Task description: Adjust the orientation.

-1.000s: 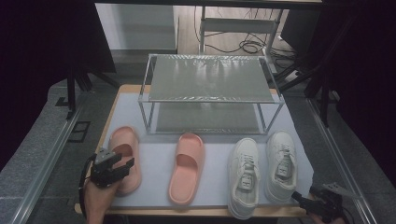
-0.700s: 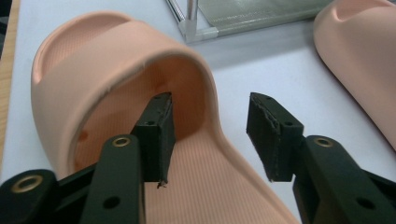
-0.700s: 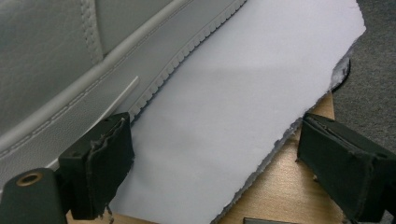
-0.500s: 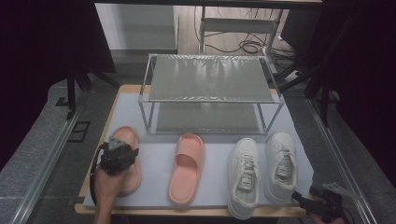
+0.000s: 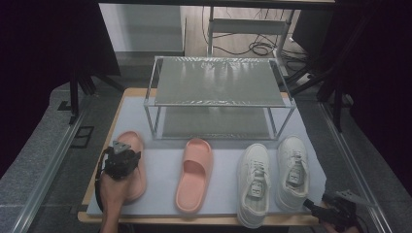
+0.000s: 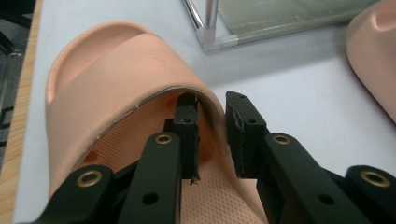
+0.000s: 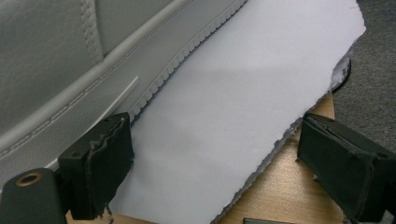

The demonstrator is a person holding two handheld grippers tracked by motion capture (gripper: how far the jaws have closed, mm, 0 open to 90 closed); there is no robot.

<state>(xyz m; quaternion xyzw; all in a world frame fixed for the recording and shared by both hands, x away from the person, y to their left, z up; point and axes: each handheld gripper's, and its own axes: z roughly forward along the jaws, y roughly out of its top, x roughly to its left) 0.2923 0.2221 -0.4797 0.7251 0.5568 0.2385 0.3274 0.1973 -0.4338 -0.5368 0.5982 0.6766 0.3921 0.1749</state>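
We're looking at a lab-style recording bench, not a home. A wooden table [image 5: 104, 145] sits under a fixed overhead camera, topped with a white sheet [image 5: 160, 165] cut ragged at its near right edge. At the far side stands a bare metal two-shelf rack [image 5: 218, 92]. Around the table, dark stands [image 5: 75, 92] and black drapes [image 5: 43, 48] close in on the left and right. Beyond the rack, cables [image 5: 257, 47] coil on the floor by a metal frame [image 5: 248, 22]. Grey carpet [image 5: 34, 145] runs along both sides, with a rail [image 5: 46, 170] on the left.
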